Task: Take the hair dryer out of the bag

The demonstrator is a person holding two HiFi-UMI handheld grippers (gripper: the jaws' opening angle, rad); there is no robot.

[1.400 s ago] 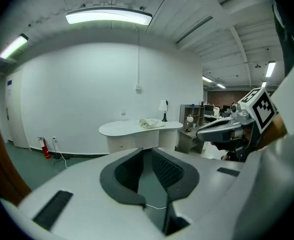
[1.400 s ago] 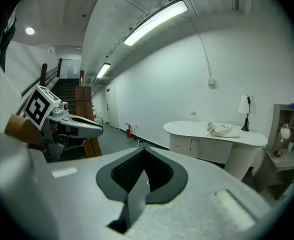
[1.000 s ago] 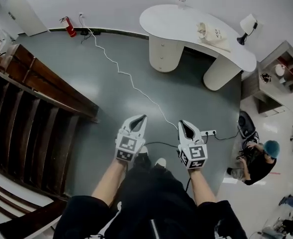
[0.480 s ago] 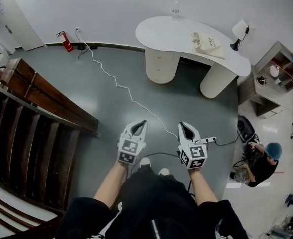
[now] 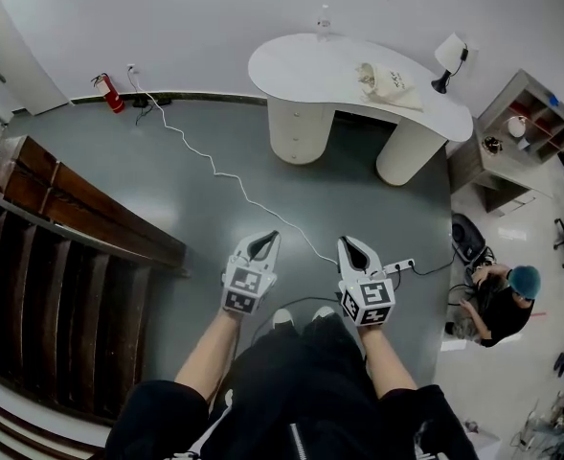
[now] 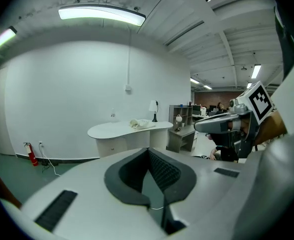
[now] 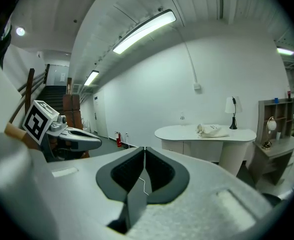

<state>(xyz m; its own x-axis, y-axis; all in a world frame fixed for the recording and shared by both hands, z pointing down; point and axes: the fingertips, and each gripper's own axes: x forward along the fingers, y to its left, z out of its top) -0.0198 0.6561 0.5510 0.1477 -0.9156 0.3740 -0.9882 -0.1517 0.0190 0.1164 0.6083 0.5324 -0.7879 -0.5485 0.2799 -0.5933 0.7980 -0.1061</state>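
Head view: jaws closed and empty on my left gripper (image 5: 271, 237) and right gripper (image 5: 345, 242). The white cable (image 5: 226, 177) between me and the cloth bag (image 5: 382, 80) on the bench (image 5: 296, 63) could trip me.

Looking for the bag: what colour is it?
The bag is cream; clearest in the right gripper view.
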